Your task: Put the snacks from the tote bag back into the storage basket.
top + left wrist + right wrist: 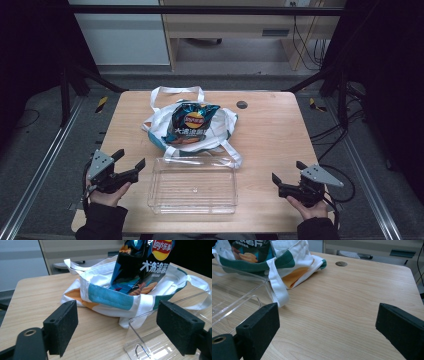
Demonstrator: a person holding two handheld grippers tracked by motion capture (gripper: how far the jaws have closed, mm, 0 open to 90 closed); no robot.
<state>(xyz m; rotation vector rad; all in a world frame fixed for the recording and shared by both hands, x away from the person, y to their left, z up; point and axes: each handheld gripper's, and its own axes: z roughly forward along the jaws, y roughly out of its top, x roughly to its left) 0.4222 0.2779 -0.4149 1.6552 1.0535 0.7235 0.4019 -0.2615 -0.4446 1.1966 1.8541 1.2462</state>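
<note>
- High view, nearest first: left gripper and right gripper sit at the table's near corners, jaws spread wide, pinching nothing.
- Between them, an empty clear tray, rigid and probably slick.
- Farther back, a chip bag pokes out of a floppy cloth tote. It looks light, crinkly and crushable, so I'd pinch its top edge gently.

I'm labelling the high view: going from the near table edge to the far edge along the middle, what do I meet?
Clear plastic tray → white tote bag holding the Lay's chip bag → bag handle loop by the far edge.
</note>
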